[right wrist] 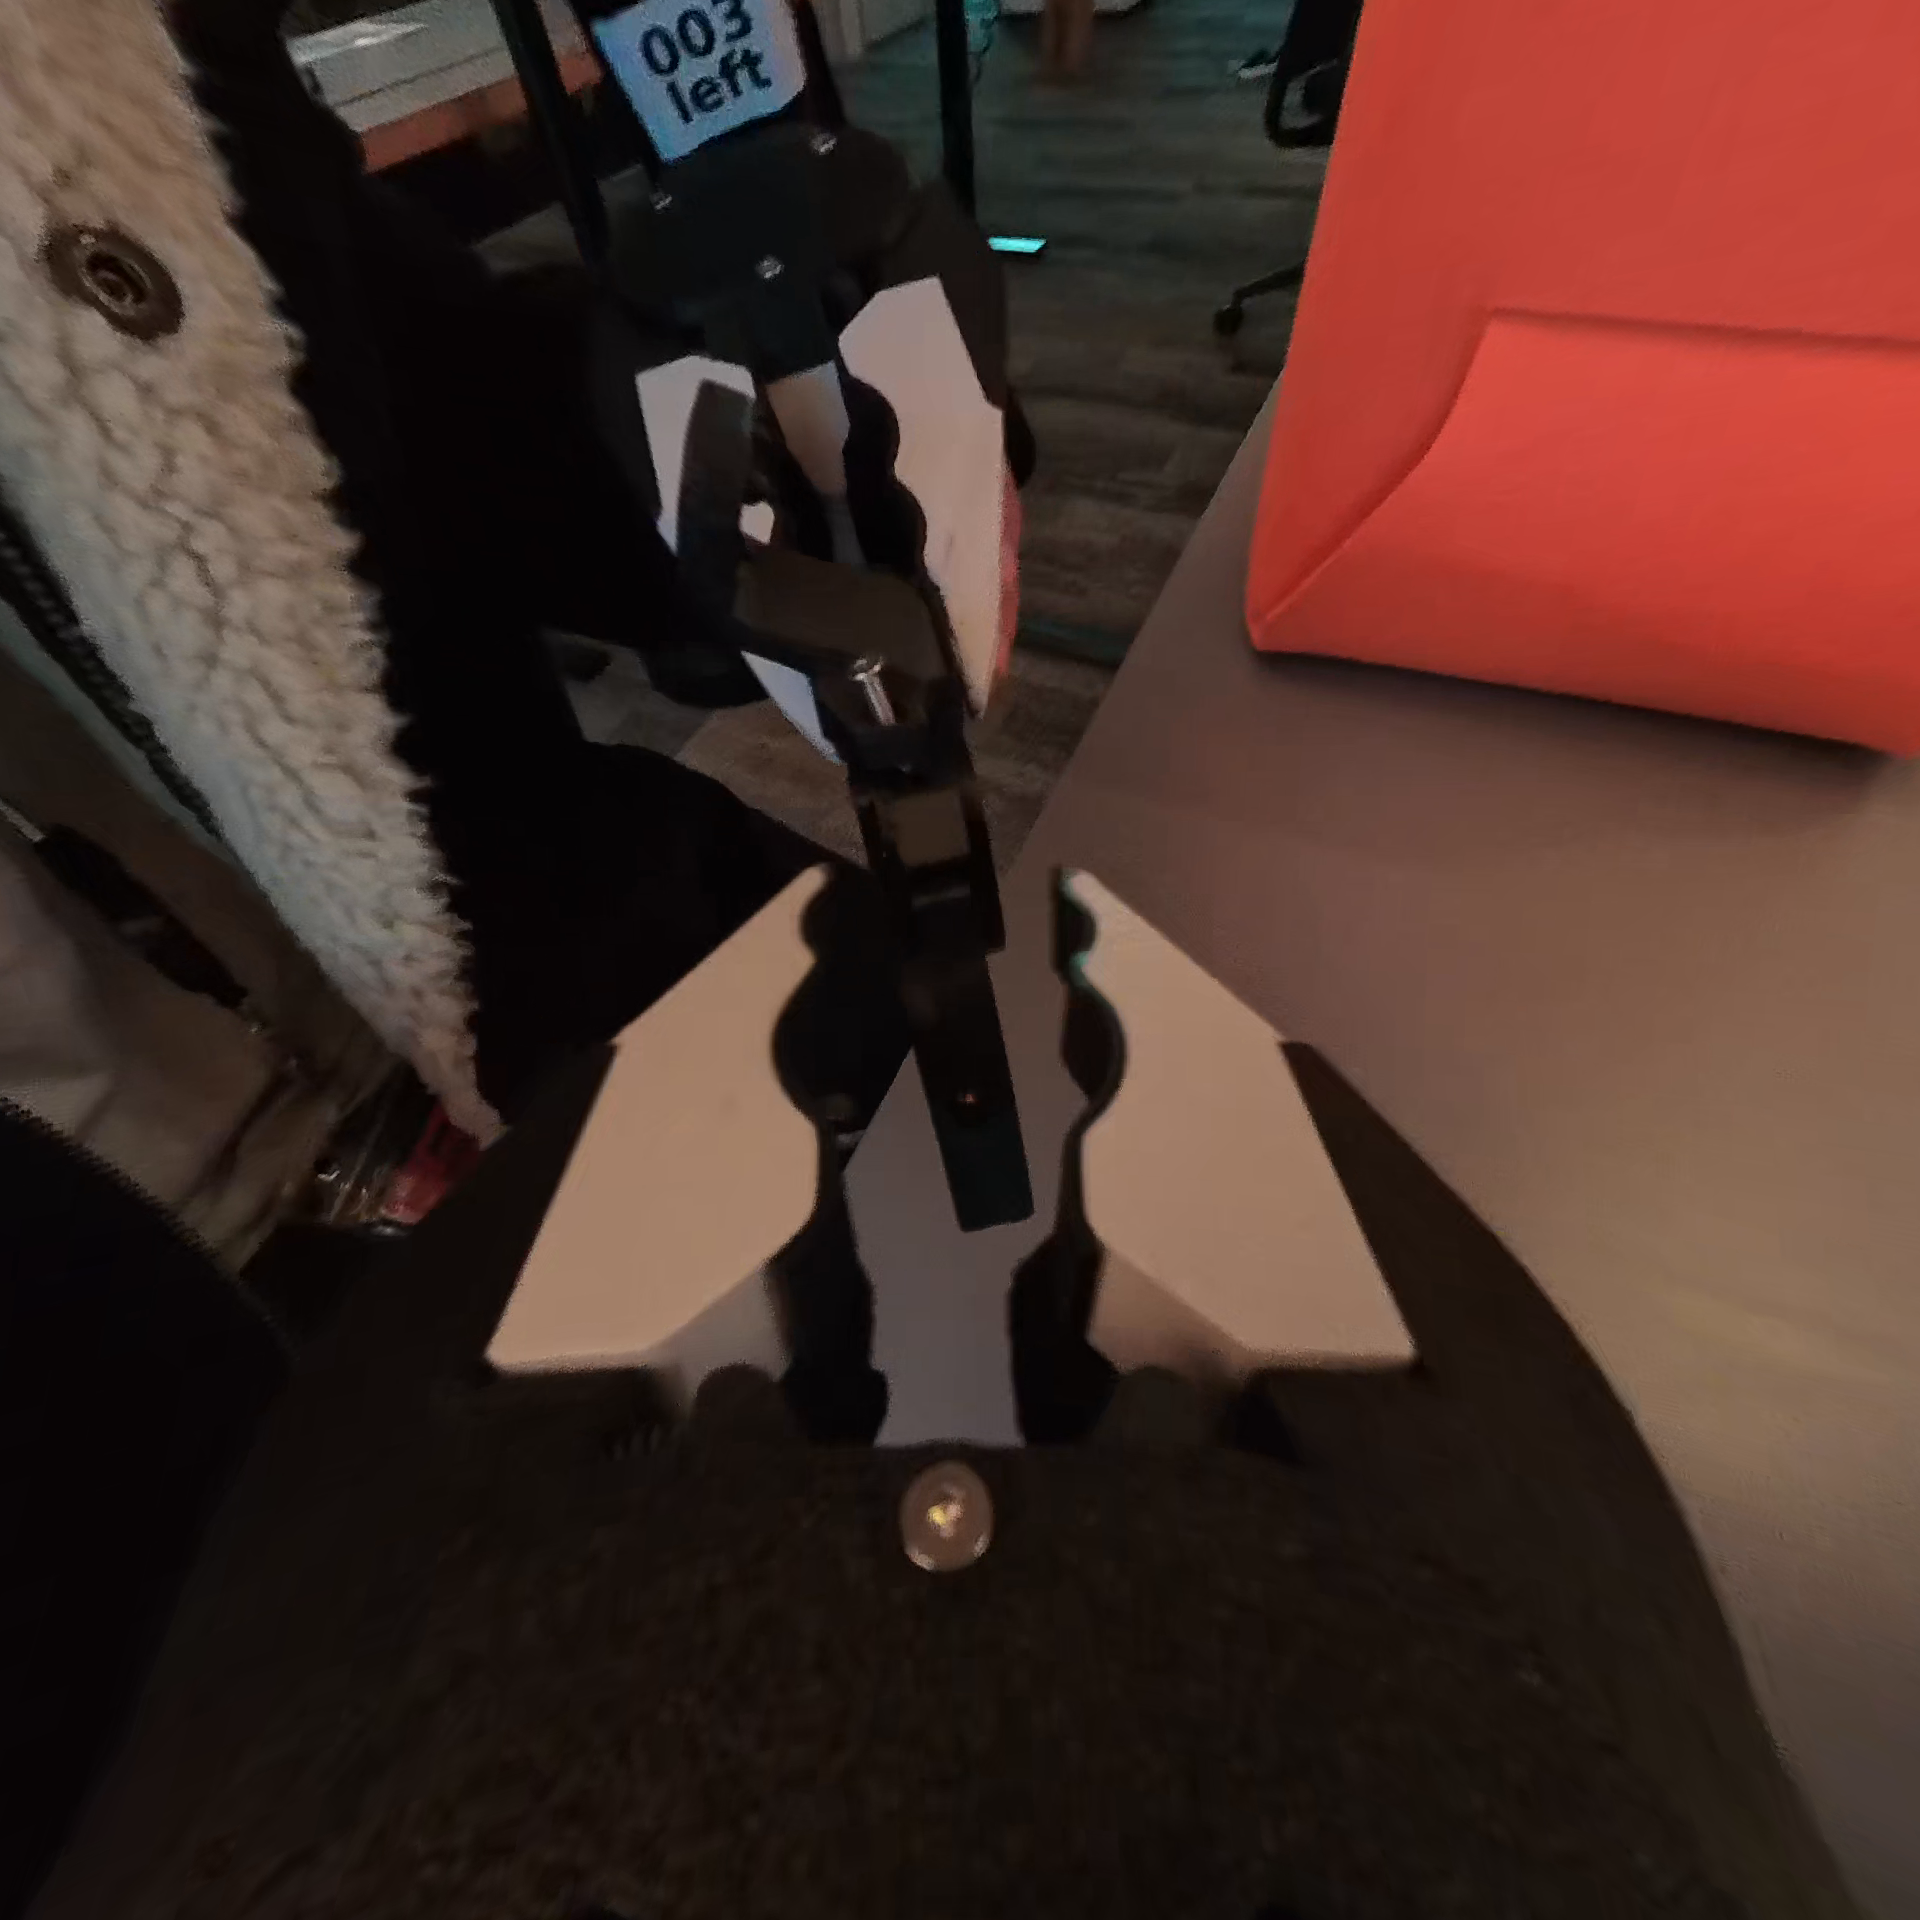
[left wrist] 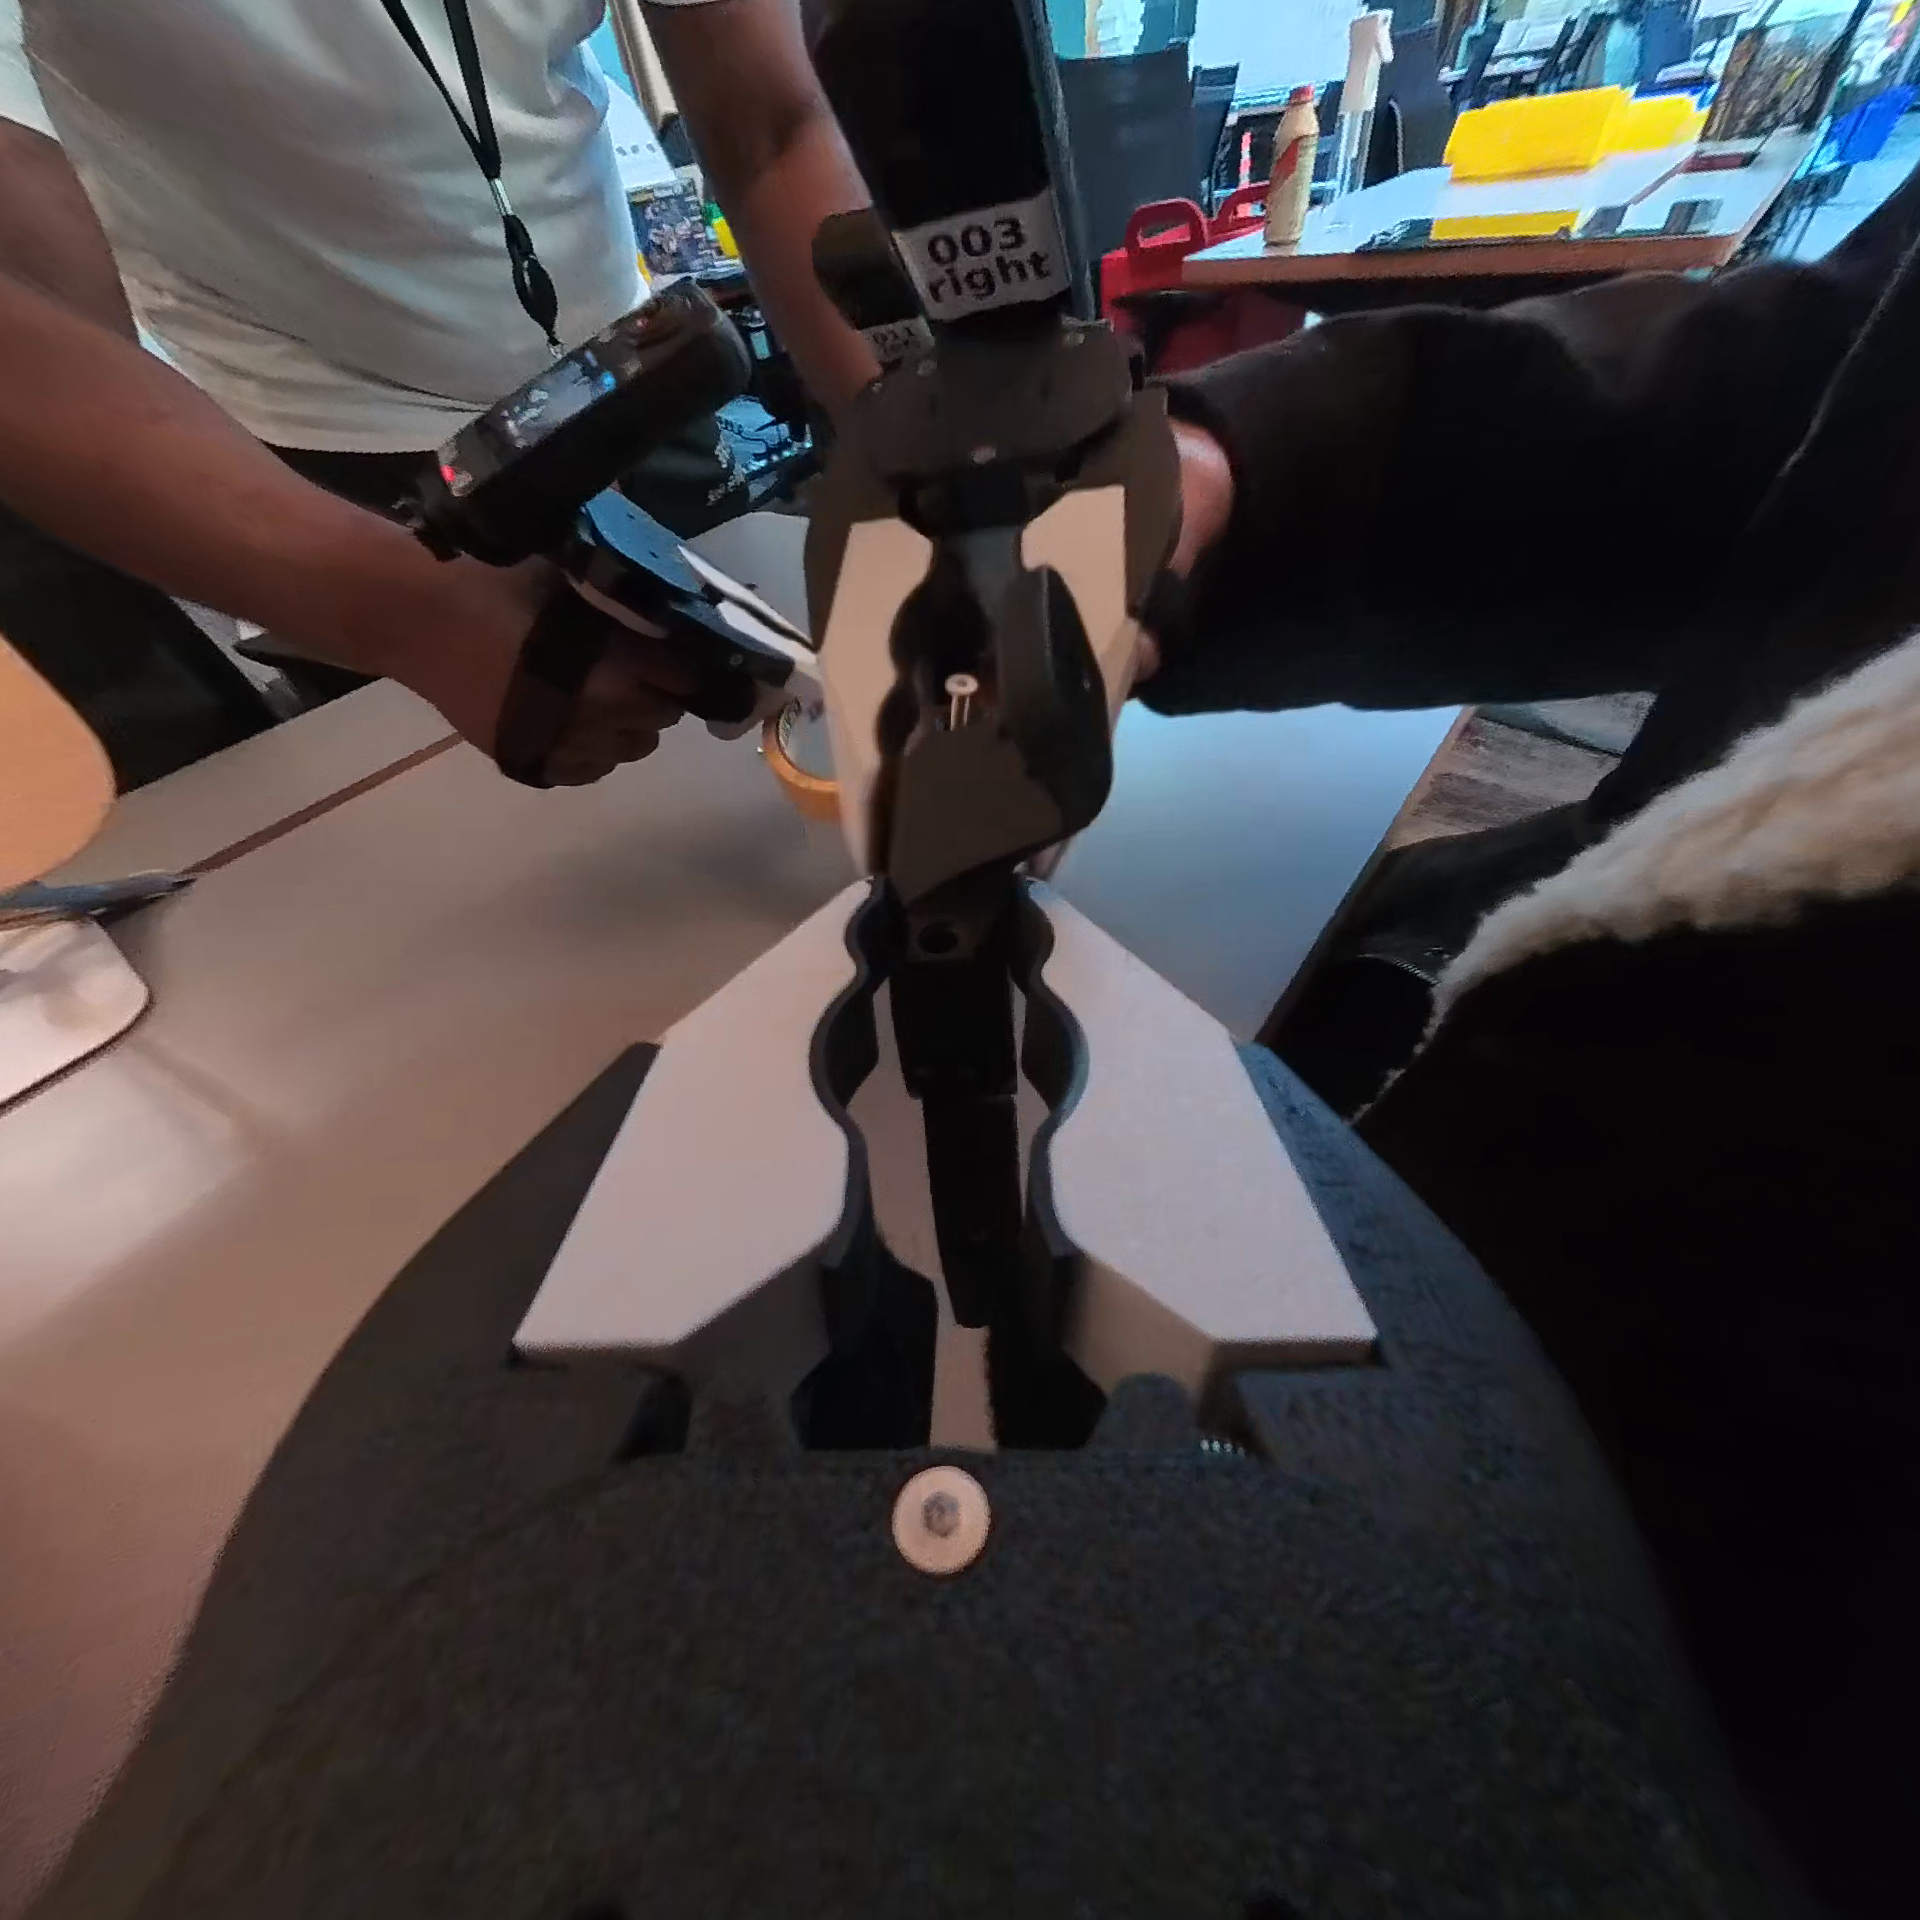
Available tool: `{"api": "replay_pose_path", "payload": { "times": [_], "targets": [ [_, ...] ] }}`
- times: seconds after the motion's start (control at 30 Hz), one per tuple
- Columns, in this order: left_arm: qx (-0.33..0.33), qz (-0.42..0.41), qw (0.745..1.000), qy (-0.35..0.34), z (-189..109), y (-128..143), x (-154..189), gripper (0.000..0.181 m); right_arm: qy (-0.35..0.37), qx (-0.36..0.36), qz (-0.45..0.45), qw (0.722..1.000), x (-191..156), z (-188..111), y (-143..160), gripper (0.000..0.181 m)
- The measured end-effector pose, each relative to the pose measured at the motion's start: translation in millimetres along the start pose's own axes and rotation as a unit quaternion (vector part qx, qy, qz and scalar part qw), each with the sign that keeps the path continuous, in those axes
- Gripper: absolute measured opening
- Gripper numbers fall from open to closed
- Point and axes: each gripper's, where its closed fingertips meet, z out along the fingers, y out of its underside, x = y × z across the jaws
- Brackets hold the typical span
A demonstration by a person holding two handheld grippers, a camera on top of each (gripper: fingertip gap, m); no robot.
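We see our left gripper (left wrist: 951, 914) with white fingers (left wrist: 717, 1174) on a speckled black body, and our right gripper (right wrist: 940, 883) coloured the same. The bracket (left wrist: 961, 1091) between them is black with a silver screw (left wrist: 958, 698). The table (left wrist: 343, 1039) is plain grey, the tape roll (left wrist: 795, 764) orange, the bag (right wrist: 1621, 395) orange-red.

Matt table (left wrist: 312, 1039), fleecy jacket lining (right wrist: 208, 623)

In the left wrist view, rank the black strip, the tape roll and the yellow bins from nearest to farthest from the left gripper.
From the left gripper:
1. black strip, lying between its fingers.
2. tape roll, on the table ahead, slightly left.
3. yellow bins, on the far table, upper right.
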Motion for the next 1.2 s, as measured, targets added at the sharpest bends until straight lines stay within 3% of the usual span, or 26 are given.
{"api": "replay_pose_path", "payload": {
  "times": [0.03,0.27,0.43,0.8,1.2],
  "targets": [
    [-0.004,-0.006,1.0,0.006,0,2,1,0.022,-0.011,-0.003,0.0,1.0,-3,1,1,0.022],
    [-0.054,-0.061,0.995,0.053,1,11,5,0.022,-0.014,-0.018,0.023,0.999,-8,3,7,0.021],
    [-0.082,-0.038,0.994,0.062,4,9,7,0.022,-0.015,0.0,0.018,1.0,-12,4,6,0.021],
    [-0.056,-0.047,0.995,0.06,11,-3,9,0.023,-0.025,0.075,0.054,0.995,-15,-17,-7,0.02],
    [-0.065,-0.091,0.99,0.089,9,-4,11,0.023,-0.046,0.134,0.091,0.986,-16,-18,-13,0.021]
  ]
}}
